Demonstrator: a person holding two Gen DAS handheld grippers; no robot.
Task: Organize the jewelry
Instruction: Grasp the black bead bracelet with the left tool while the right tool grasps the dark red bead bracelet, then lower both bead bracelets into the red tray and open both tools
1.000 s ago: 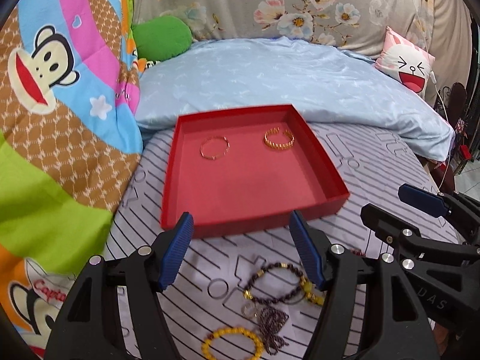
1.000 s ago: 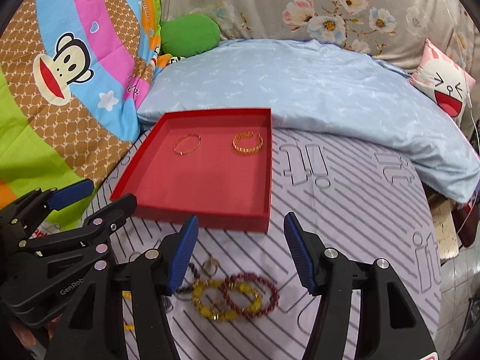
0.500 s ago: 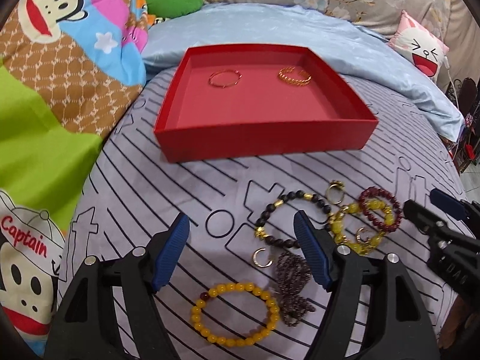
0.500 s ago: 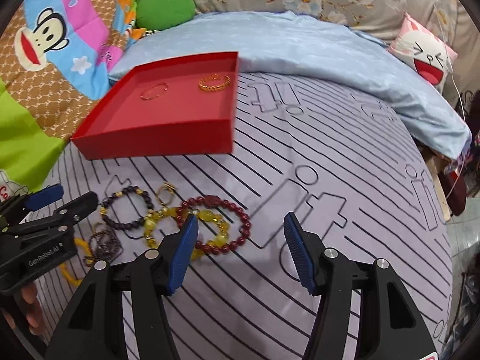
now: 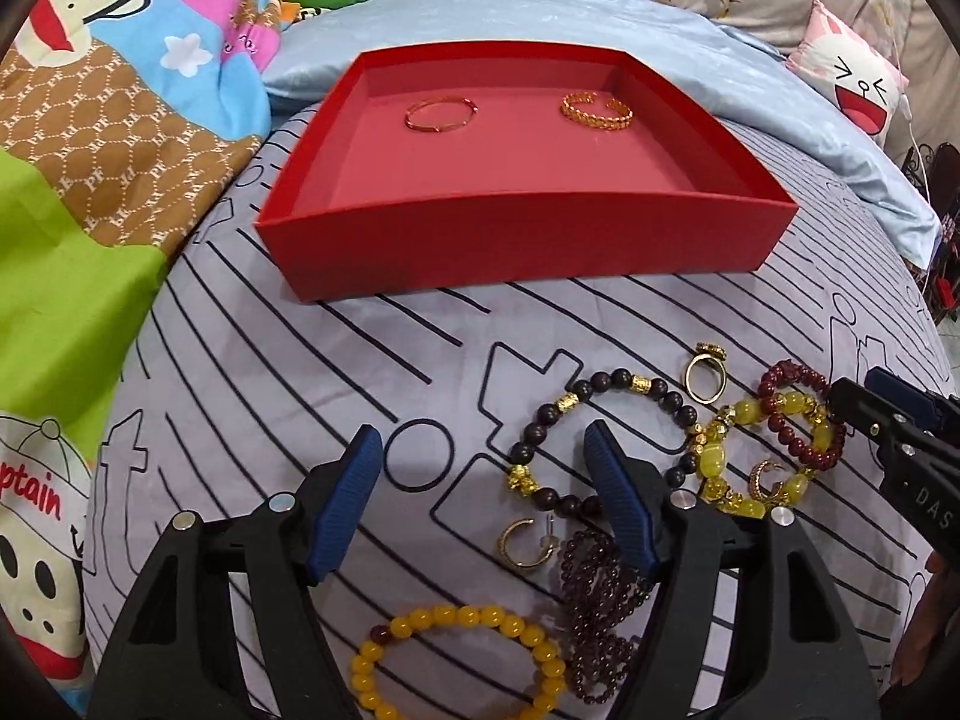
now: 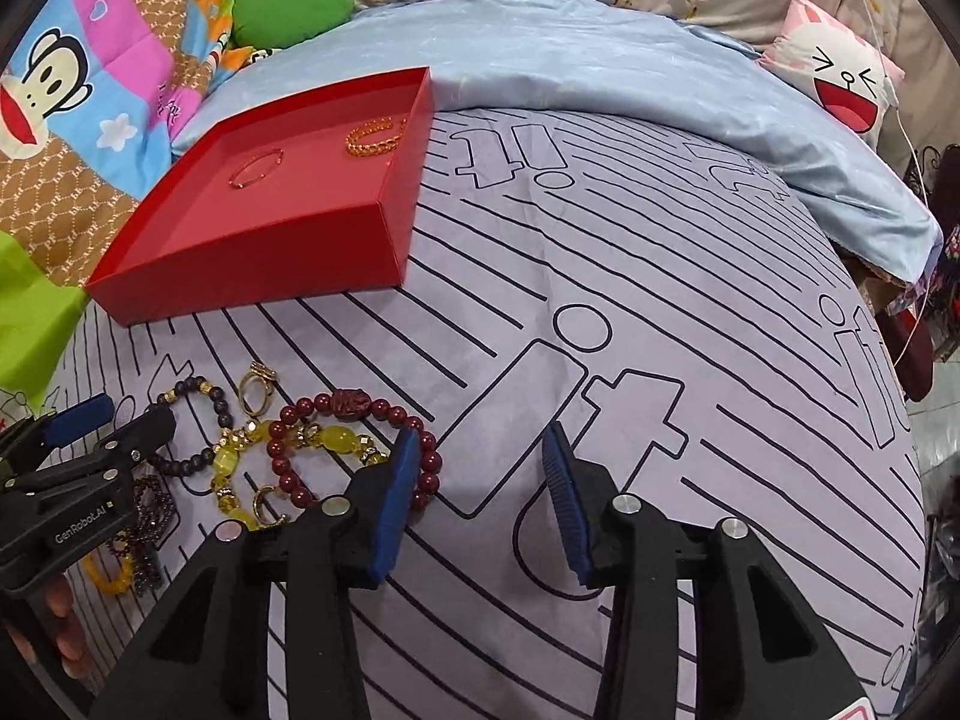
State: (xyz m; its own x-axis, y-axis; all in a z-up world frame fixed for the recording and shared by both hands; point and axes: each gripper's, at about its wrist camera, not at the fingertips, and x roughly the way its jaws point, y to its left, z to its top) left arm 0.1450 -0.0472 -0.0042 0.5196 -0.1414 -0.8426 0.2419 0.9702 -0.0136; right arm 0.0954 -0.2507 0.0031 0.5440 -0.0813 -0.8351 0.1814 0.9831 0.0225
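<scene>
Red tray (image 5: 516, 252) on bed: 2 gold bangles (image 5: 441, 114) inside. Loose beaded bracelets (image 5: 600, 438) and ring (image 5: 707, 372) on striped sheet (image 6: 660, 312) nearby. Left tongs (image 5: 483, 501) released, empty. Right tongs (image 6: 480, 498) just narrowing, unclenched, empty, beside red bracelet (image 6: 354, 414).

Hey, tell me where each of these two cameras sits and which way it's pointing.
Left wrist view: rides on the left gripper, angled down at the striped bedsheet, the bead bracelets and the red cardboard tray; its blue-padded jaws stand open, and the right gripper enters at right.
Right wrist view: rides on the right gripper, whose jaws have just been closing with nothing between them; the left gripper and fingertips show at left.
Shared: tray, two gold bangles, dark red bead bracelet.
</scene>
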